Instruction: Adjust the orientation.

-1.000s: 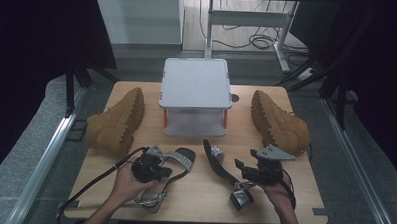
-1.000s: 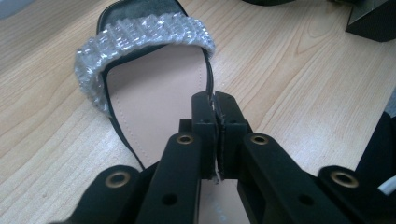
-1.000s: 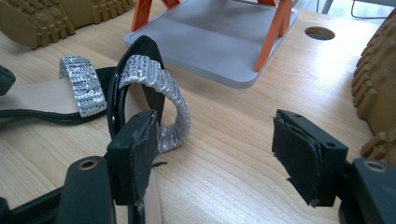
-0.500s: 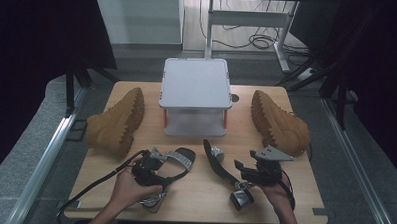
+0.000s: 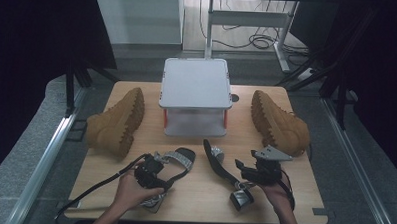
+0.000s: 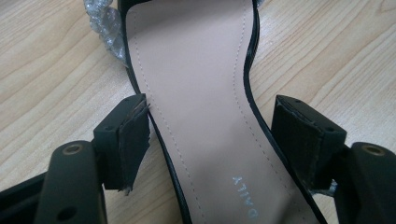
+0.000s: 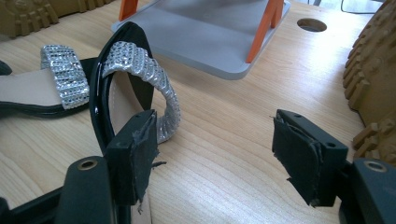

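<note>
Currently we are holding the left gripper (image 6: 212, 140) spread wide astride the left sandal (image 6: 201, 93) near the bench's front edge, gripping nothing; closing off-centre risks pads slipping off its thin sole. The right gripper (image 7: 215, 154) is gaping empty beside the other sandal (image 7: 126, 79).

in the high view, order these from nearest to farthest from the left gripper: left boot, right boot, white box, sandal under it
From the left gripper:
1. Left sandal, right under its open jaws.
2. Left boot, just beyond, at the table's left.
3. White box, centre back.
4. Right boot, far right side.
</note>
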